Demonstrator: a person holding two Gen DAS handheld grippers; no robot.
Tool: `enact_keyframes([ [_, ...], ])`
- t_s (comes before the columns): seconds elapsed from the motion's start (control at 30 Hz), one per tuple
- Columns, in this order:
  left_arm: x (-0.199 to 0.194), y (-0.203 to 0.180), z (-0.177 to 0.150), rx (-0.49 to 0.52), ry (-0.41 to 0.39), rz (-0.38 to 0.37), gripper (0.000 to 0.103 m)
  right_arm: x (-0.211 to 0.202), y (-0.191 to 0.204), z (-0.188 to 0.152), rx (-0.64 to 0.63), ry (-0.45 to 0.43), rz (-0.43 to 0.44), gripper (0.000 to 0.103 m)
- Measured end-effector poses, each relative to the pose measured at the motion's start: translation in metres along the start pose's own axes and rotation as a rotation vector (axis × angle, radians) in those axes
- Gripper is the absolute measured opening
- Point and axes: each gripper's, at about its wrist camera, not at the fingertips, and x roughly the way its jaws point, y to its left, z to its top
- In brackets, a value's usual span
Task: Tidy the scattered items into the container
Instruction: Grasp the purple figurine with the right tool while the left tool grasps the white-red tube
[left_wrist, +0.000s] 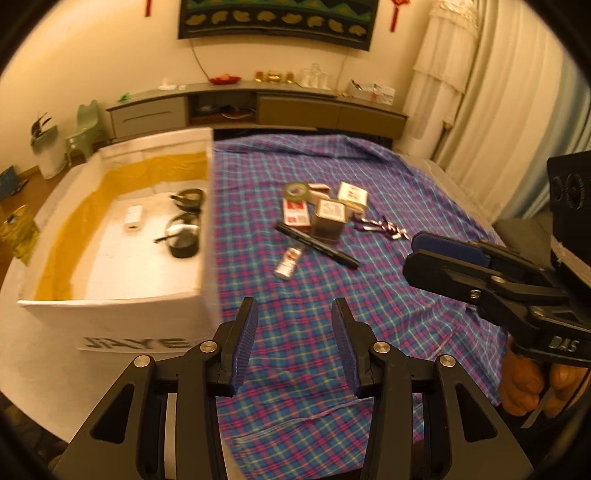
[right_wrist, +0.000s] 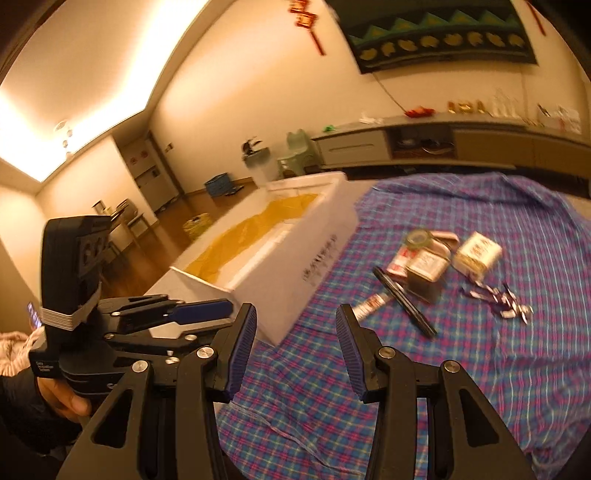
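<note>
A white foam box (left_wrist: 118, 310) with a yellow lining stands on the left of the plaid cloth (left_wrist: 369, 295); it shows in the right wrist view (right_wrist: 314, 266) too. Inside lie a small white box (left_wrist: 133, 217) and black cables (left_wrist: 184, 229). On the cloth lie a black pen (left_wrist: 317, 244), a small tube (left_wrist: 288, 262), a red-white pack (left_wrist: 296, 213), a green tape roll (left_wrist: 296, 191), two small cartons (left_wrist: 330, 218) and purple wrappers (left_wrist: 384, 225). My left gripper (left_wrist: 293, 343) is open and empty above the cloth. My right gripper (right_wrist: 295, 350) is open and empty.
A long low cabinet (left_wrist: 258, 110) with bottles and glasses runs along the far wall. A green stool (left_wrist: 83, 129) and a bin (left_wrist: 46, 147) stand at the left. Curtains (left_wrist: 498, 92) hang at the right. The cloth's front hem (left_wrist: 295, 417) lies near me.
</note>
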Motion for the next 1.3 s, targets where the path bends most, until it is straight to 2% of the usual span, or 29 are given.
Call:
enact_keyframes([
  [0.23,0.043,-0.019,0.01,0.034,0.05,-0.018,0.047,0.006,-0.046,-0.012,0.116,0.02,-0.08,0.047],
  [0.5,0.106,-0.016,0.028,0.039,0.102,-0.009,0.048,0.017,-0.093,-0.013,0.164,0.067,-0.234,0.047],
  [0.63,0.136,-0.007,0.035,0.02,0.123,0.003,0.048,0.018,-0.123,-0.002,0.201,0.087,-0.311,0.059],
  [0.8,0.165,0.008,0.035,-0.032,0.155,0.001,0.047,0.04,-0.16,0.018,0.139,0.18,-0.407,0.06],
  [0.93,0.174,0.015,0.033,-0.074,0.17,-0.006,0.047,0.066,-0.179,0.026,0.055,0.232,-0.443,0.061],
  [1.07,0.175,0.014,0.038,-0.116,0.168,-0.049,0.048,0.088,-0.193,0.022,0.005,0.252,-0.465,0.061],
  [1.13,0.179,0.012,0.042,-0.111,0.162,-0.025,0.048,0.096,-0.198,0.017,0.001,0.271,-0.47,0.059],
  [1.2,0.188,0.012,0.044,-0.109,0.175,-0.003,0.048,0.097,-0.197,0.015,-0.009,0.285,-0.457,0.052],
  [1.3,0.193,0.009,0.043,-0.097,0.17,0.014,0.047,0.095,-0.192,0.014,-0.006,0.297,-0.428,0.052],
])
